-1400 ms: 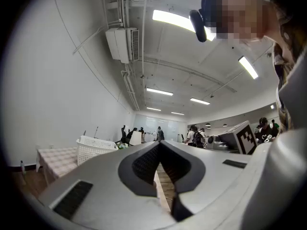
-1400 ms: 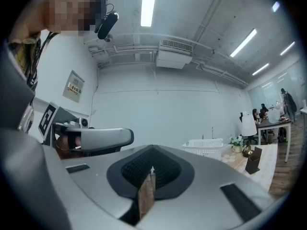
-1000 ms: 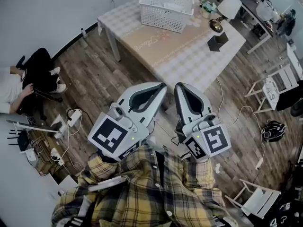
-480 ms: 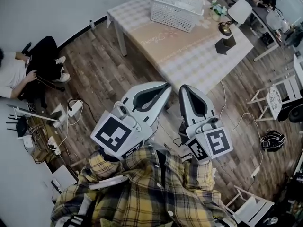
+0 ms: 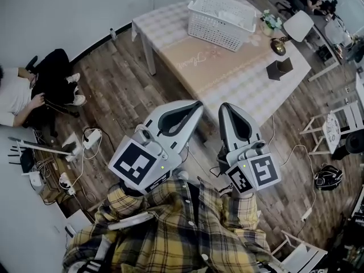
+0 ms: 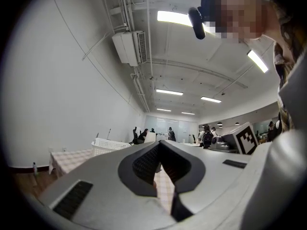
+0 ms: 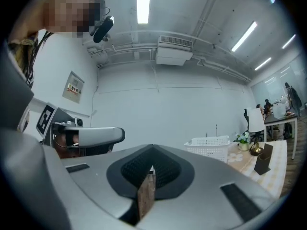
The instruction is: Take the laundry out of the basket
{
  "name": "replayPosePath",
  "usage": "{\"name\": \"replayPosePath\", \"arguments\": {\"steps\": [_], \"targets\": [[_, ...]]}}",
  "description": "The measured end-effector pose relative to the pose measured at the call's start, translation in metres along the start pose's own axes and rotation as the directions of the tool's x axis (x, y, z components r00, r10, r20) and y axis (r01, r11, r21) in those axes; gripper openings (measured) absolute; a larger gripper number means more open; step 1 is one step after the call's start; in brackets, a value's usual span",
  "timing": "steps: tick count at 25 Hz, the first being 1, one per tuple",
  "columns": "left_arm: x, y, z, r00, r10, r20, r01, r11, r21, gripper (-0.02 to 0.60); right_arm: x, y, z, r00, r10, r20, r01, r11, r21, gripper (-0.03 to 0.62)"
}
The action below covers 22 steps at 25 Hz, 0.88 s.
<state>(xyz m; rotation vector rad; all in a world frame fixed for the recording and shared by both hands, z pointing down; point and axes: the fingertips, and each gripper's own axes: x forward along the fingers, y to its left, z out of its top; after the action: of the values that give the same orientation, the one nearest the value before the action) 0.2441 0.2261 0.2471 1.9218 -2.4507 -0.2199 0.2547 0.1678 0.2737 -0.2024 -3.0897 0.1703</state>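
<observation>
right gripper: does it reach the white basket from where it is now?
Probably not yet. The white basket sits at the far side of the table; the right gripper, jaws shut, is only at the near edge. Nothing stands in between, so stepping closer should do it.

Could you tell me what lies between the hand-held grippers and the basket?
Head view: a strip of floor, then bare tablecloth, separates the left hand-held gripper and right hand-held gripper from the basket.

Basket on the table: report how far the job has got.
Done: nothing; the white basket sits on the table, pale laundry seemingly inside. In hand: nothing; left gripper and right gripper are shut, empty, short of the table. Left: reach the basket, lift the laundry out.
</observation>
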Motion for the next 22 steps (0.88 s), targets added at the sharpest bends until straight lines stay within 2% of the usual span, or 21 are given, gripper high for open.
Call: {"name": "replayPosePath", "arguments": {"steps": [14,22], "targets": [[0.031,0.186,0.017,0.999,-0.024,-0.042,0.024,1.0,-0.001,0.011,0.176,-0.024,0.011,0.996,-0.085,0.004,0.085,0.996,0.012,-0.002],[0.037,0.252,0.015,0.996,-0.063,-0.06,0.062,0.998,-0.013,0.012,0.23,-0.034,0.005,0.985,-0.171,-0.004,0.171,0.985,0.025,-0.002]]}}
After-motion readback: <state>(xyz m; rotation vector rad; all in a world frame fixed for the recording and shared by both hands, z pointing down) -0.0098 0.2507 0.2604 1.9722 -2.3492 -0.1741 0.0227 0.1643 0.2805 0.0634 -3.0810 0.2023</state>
